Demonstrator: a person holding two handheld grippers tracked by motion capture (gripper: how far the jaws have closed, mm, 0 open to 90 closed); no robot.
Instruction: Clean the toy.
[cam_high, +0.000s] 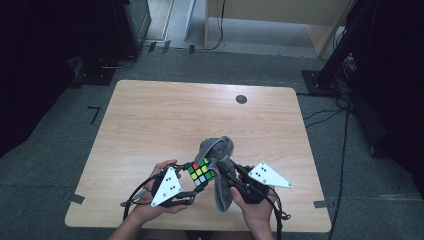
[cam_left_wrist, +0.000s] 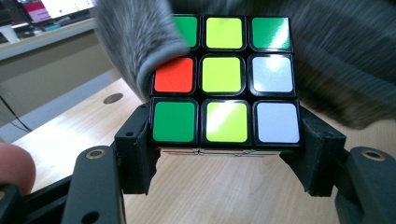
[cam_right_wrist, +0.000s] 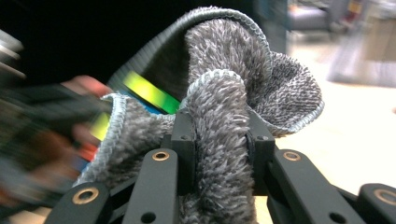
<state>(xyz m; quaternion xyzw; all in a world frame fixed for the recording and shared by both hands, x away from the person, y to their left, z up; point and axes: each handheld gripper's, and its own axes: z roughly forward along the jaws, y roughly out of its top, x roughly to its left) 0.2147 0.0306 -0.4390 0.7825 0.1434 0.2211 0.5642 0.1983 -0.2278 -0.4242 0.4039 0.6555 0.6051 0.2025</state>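
Observation:
A colourful puzzle cube (cam_high: 201, 172) (cam_left_wrist: 226, 79) is held above the wooden table (cam_high: 150, 120) near its front edge. My left gripper (cam_high: 192, 186) (cam_left_wrist: 226, 149) is shut on the cube, its black jaws clamping the bottom row from both sides. A grey fluffy cloth (cam_high: 220, 165) (cam_right_wrist: 224, 126) lies against the cube's right side and over its top left corner (cam_left_wrist: 135, 46). My right gripper (cam_high: 227, 175) (cam_right_wrist: 219, 140) is shut on a bunched fold of that cloth. The cube's yellow-green edge (cam_right_wrist: 149, 91) peeks out behind the cloth.
A small dark round disc (cam_high: 241, 99) is set in the table near its far edge. Cables (cam_high: 325, 117) run over the floor to the right. A wooden cabinet (cam_high: 280, 20) stands beyond the table.

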